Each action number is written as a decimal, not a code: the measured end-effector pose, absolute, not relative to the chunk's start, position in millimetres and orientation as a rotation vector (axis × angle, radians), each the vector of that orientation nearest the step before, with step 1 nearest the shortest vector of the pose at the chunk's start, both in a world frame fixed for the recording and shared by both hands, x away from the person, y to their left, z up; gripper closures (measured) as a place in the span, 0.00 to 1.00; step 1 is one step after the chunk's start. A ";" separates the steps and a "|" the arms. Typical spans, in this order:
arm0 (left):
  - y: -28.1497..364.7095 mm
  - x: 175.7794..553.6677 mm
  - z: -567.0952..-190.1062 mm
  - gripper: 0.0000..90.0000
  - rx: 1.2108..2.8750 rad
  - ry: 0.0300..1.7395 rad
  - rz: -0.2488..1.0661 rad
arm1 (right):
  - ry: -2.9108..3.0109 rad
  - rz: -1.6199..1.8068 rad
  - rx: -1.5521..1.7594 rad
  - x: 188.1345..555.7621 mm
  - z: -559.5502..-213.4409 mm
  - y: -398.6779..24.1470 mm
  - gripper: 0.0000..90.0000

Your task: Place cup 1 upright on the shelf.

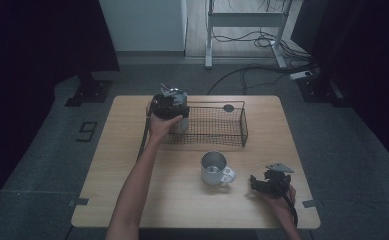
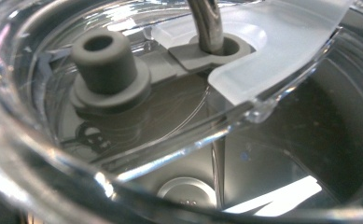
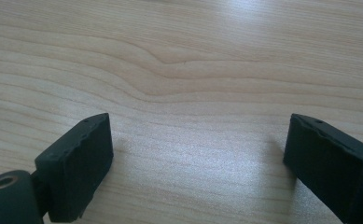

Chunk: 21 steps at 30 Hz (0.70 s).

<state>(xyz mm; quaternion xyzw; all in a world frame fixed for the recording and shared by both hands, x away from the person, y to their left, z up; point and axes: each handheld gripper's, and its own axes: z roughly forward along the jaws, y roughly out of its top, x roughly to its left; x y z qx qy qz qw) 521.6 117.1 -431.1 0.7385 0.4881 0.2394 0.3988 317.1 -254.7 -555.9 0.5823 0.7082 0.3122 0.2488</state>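
We see a wooden worktop (image 1: pixel 132 195) carrying everything, and we take the black wire basket (image 1: pixel 217 127) on its far half as our landmark. At the basket's left end stands a steel tumbler (image 1: pixel 179 112) with a clear lid (image 2: pixel 263 65), either inside that end or right against it; we cannot tell which. Our left hand (image 1: pixel 159 125) reaches to that end, and the left tool (image 1: pixel 168 102) sits right over the tumbler's top. From the left tool's own camera we look straight down onto the lid: a grey rubber plug (image 2: pixel 107 70) stands on it, a metal straw (image 2: pixel 207 21) passes through a grey seal beside the plug, and the steel interior shows beneath. The tool's jaws stay hidden there, so we cannot tell whether it grips the tumbler or how wide it stands. On the near side of the basket, well apart from it, a metal mug (image 1: pixel 215 168) stands upright with its handle turned to the right. Near the mug, to its right, the right tool (image 1: pixel 256 184) rests low over bare wood in our right hand (image 1: pixel 282 200), its jaws spread wide with nothing between them.
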 end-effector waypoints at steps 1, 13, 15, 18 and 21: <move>117.2 521.7 -431.8 0.05 1.870 1.237 0.610 | 1.929 0.851 1.587 317.1 -555.9 -254.7 0.08; 112.2 524.8 -447.8 0.05 1.884 1.251 0.603 | 1.930 0.851 1.587 317.1 -555.8 -254.6 0.09; 111.7 525.8 -452.1 0.05 1.889 1.258 0.598 | 1.930 0.851 1.587 317.0 -555.8 -254.7 0.09; 111.7 526.4 -454.8 0.05 1.890 1.263 0.595 | 1.930 0.851 1.587 317.0 -555.8 -254.7 0.09; 112.0 526.6 -459.1 0.05 1.893 1.269 0.602 | 1.930 0.851 1.586 317.0 -555.8 -254.7 0.09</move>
